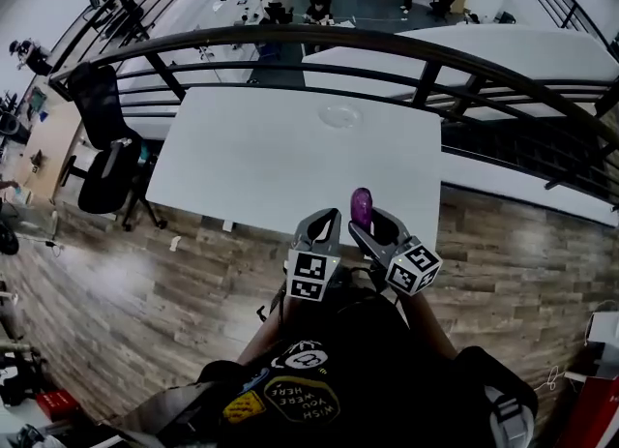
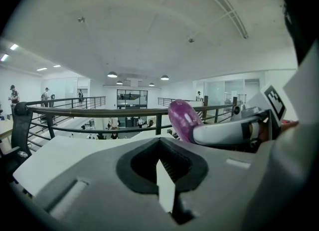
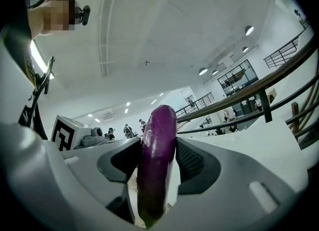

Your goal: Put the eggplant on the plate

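Observation:
A purple eggplant (image 1: 361,207) stands upright in my right gripper (image 1: 373,224), which is shut on it just above the near edge of the white table (image 1: 261,165). In the right gripper view the eggplant (image 3: 157,155) fills the gap between the jaws, tip pointing away. My left gripper (image 1: 327,221) hovers close beside it on the left, shut with nothing in it. From the left gripper view, the eggplant (image 2: 182,118) and the right gripper (image 2: 227,131) show just to the right. A pale round plate (image 1: 339,115) lies near the table's far edge.
A black office chair (image 1: 104,151) stands at the table's left end. A black railing (image 1: 406,49) runs behind the table, with more white tables beyond it. Wooden floor (image 1: 116,291) lies between me and the table.

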The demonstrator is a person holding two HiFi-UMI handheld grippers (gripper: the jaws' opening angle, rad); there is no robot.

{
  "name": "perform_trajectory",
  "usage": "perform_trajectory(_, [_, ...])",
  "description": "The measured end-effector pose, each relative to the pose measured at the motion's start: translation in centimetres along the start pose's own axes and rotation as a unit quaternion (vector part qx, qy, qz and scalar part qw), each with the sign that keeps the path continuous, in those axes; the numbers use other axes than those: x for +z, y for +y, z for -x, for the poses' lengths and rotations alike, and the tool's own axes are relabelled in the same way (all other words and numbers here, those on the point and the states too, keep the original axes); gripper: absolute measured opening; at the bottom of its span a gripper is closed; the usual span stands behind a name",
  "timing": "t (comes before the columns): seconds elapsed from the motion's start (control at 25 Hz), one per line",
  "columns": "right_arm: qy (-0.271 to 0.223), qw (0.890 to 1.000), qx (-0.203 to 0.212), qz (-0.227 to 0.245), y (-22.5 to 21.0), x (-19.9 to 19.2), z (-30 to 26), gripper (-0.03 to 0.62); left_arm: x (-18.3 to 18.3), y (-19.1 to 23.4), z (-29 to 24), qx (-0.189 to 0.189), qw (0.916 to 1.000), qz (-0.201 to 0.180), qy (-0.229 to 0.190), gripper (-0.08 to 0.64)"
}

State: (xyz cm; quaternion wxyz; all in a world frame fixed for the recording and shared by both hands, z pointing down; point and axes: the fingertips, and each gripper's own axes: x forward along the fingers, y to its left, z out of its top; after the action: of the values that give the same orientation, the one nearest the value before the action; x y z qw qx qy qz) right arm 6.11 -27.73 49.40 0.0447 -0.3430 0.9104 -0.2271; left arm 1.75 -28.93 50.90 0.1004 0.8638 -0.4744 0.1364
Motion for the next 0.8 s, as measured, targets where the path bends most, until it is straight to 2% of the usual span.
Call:
perform_trajectory(0.24, [-0.011,0.999,-0.039,-0.023,-3.2,0.0,-0.3,0.219,0.0,0.9,-3.2,-0.028,0.9995,-0.001,0.015,0.005])
perform_trajectory(0.44, [-0.011,0.997,-0.074,-0.024,-5.5,0.8,-1.4,0.219,1.1,2.2,-5.9,-0.055,0.9983,-0.002,0.019,0.005])
perform_trajectory(0.8, [-0.007,0.994,-0.105,-0.016,-7.1,2.0,-6.4,0.219,1.6,6.6,-9.2,-0.088,0.9958,-0.006,0.027,0.005])
